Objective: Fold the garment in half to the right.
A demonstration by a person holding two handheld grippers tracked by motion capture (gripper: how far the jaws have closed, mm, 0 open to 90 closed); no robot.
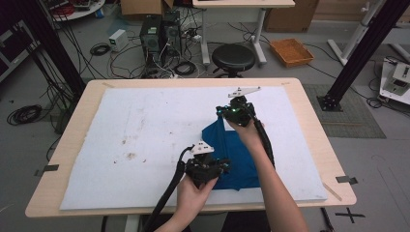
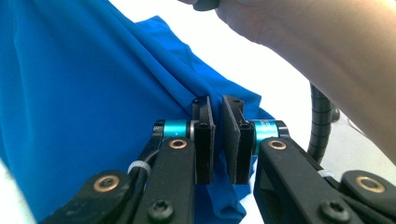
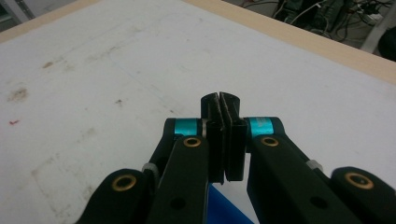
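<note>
A blue cloth [image 1: 237,154] lies bunched on the white mat [image 1: 145,121], right of the middle. My left gripper [image 1: 224,167] is at the cloth's near left edge. In the left gripper view its jaws [image 2: 218,100] pinch a fold of the blue cloth [image 2: 84,93], which stretches away taut to the upper left. My right gripper [image 1: 221,114] is held above the cloth's far end, and a narrow strip of cloth rises to it. In the right gripper view its pads [image 3: 219,99] are pressed together, with blue cloth [image 3: 224,207] showing under the jaws.
The mat covers most of a wooden table [image 1: 72,130] and has brown stains [image 1: 130,155] left of centre. On the floor beyond the table stand a black stool [image 1: 233,57], an orange tray [image 1: 291,51] and computer towers [image 1: 151,31] among cables.
</note>
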